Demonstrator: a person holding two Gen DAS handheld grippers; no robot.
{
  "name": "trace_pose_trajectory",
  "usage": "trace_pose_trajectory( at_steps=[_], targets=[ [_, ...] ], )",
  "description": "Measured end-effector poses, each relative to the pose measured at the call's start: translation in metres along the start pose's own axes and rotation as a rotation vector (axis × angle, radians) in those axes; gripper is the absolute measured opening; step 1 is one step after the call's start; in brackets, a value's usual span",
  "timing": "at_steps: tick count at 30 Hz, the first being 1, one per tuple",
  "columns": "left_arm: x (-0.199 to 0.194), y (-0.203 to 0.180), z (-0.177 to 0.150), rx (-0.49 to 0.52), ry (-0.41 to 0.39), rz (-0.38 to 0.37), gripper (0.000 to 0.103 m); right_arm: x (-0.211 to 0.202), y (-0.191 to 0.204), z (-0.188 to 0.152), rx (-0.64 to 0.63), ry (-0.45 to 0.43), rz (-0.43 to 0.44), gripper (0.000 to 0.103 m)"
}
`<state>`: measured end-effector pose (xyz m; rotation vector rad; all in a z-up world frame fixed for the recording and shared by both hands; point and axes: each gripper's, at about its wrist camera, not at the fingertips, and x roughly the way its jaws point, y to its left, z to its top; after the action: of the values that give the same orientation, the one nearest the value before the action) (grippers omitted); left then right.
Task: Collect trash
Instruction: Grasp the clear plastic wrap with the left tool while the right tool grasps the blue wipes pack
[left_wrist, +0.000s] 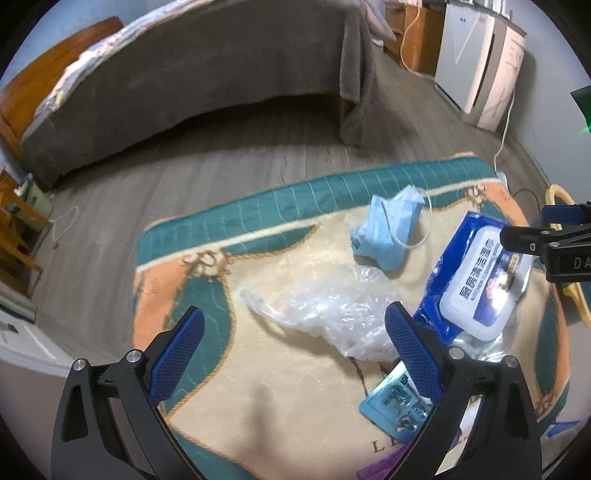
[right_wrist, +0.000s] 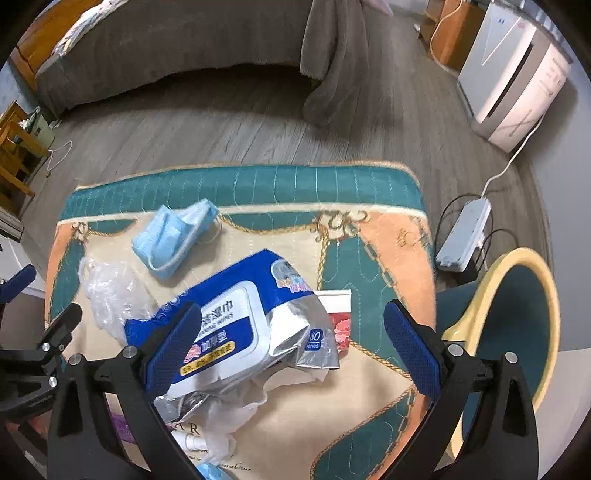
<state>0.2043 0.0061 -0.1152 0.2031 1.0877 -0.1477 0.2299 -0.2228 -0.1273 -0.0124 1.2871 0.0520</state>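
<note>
Trash lies on a patterned cloth-covered table (left_wrist: 258, 206) (right_wrist: 369, 184). A crumpled clear plastic bag (left_wrist: 325, 306) (right_wrist: 110, 291) sits just ahead of my left gripper (left_wrist: 295, 336), which is open and empty. A blue face mask (left_wrist: 388, 229) (right_wrist: 173, 236) lies farther back. A blue wet-wipes pack (left_wrist: 476, 284) (right_wrist: 236, 314) lies under my right gripper (right_wrist: 291, 339), which is open above it; the right gripper also shows at the edge of the left wrist view (left_wrist: 546, 236). A small light-blue wrapper (left_wrist: 395, 402) and a red-and-white packet (right_wrist: 338, 314) lie nearby.
A chair with a yellow rim and teal seat (right_wrist: 517, 314) stands right of the table. A power strip (right_wrist: 461, 236) with cables lies on the wooden floor. A bed with a grey cover (left_wrist: 203, 81) and a white appliance (left_wrist: 476, 62) stand behind.
</note>
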Motion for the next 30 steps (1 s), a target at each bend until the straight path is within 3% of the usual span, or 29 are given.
trace_pose_trajectory(
  at_steps=[6, 8, 10, 12, 14, 16, 17, 22, 30],
  targets=[
    [0.025, -0.004, -0.001, -0.005, 0.066, -0.052, 0.097, 0.02, -0.009, -0.002, 0.042, 0.069, 0.073, 0.097],
    [0.034, -0.007, -0.002, -0.012, 0.093, -0.081, 0.097, 0.022, -0.009, -0.003, 0.047, 0.087, 0.095, 0.093],
    [0.039, -0.01, -0.003, -0.007, 0.113, -0.096, 0.097, 0.021, -0.007, -0.003, 0.046, 0.096, 0.135, 0.075],
    [0.042, -0.012, -0.003, 0.005, 0.128, -0.107, 0.095, 0.017, -0.005, -0.002, 0.037, 0.088, 0.136, 0.066],
    [0.044, -0.015, -0.005, 0.019, 0.146, -0.122, 0.086, 0.012, -0.004, -0.001, 0.027, 0.071, 0.135, 0.058],
    [0.044, -0.017, -0.005, 0.02, 0.162, -0.149, 0.068, 0.006, -0.006, 0.0, 0.035, 0.055, 0.147, 0.047],
    [0.044, -0.017, -0.006, 0.02, 0.172, -0.16, 0.064, 0.002, -0.007, -0.001, 0.041, 0.047, 0.158, 0.043],
    [0.039, -0.022, -0.011, 0.042, 0.186, -0.163, 0.035, -0.015, -0.007, 0.001, 0.029, 0.01, 0.185, 0.03],
    [0.016, -0.02, -0.014, 0.051, 0.138, -0.13, 0.026, -0.041, 0.001, -0.003, 0.014, -0.057, 0.202, 0.028]
  ],
)
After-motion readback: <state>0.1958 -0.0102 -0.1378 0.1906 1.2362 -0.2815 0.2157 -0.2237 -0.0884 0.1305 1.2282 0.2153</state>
